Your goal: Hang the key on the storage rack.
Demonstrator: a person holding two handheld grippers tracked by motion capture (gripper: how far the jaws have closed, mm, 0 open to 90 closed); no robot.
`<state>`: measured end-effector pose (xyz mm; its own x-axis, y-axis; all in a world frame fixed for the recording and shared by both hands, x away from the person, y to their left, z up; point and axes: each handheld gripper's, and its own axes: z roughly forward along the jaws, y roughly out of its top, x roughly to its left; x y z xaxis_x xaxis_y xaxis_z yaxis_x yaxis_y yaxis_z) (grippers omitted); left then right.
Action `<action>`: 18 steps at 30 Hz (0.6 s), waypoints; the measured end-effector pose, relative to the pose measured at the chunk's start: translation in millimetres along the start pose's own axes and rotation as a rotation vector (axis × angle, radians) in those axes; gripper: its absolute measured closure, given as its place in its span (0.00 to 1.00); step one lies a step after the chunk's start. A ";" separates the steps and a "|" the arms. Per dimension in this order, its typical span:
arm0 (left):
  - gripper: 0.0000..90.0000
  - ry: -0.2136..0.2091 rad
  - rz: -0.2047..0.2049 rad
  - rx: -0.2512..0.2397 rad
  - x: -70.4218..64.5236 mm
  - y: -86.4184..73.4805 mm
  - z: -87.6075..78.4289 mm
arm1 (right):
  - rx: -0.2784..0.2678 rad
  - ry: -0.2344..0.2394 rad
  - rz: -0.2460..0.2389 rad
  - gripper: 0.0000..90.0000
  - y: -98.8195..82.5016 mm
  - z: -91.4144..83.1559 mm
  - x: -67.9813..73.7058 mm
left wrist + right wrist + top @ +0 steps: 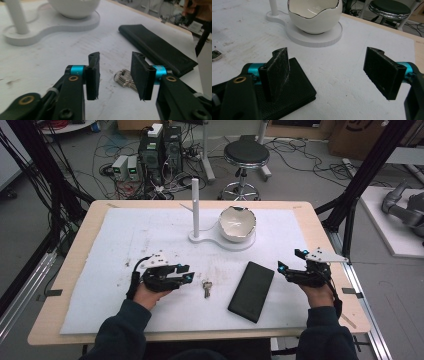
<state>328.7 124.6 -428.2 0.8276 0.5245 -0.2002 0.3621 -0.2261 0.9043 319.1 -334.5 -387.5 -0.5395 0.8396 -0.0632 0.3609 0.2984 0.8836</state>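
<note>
A small bunch of keys [206, 288] lies on the white mat between my two hands. My left gripper [189, 272] sits just left of it, pointing right. In the left gripper view the jaws [115, 57] stand apart, and the keys [123, 78] lie on the mat just beyond them, partly behind the right-hand jaw, with no pad touching them. A black wallet [251, 291] lies flat to the right of the keys. My right gripper [290, 260] hovers at the wallet's right, wide open [327, 53], its left jaw over the wallet's corner [299, 85].
A white eggshell-shaped bowl [237, 223] rests on a white stand base [202, 238] with an upright post [195, 205] at the mat's far middle. The wooden table edge [325, 240] runs close on the right. A stool [246, 155] and cables stand behind the table.
</note>
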 end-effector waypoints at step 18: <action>0.75 -0.040 0.056 0.259 2.2 -0.1 57.1 | 0.002 0.008 -0.018 0.23 2.3 1.0 1.8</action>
<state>354.9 78.9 -450.3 0.8640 0.4733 -0.1716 0.4082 -0.4592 0.7890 319.7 -331.8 -386.1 -0.5519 0.8305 -0.0751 0.3529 0.3142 0.8813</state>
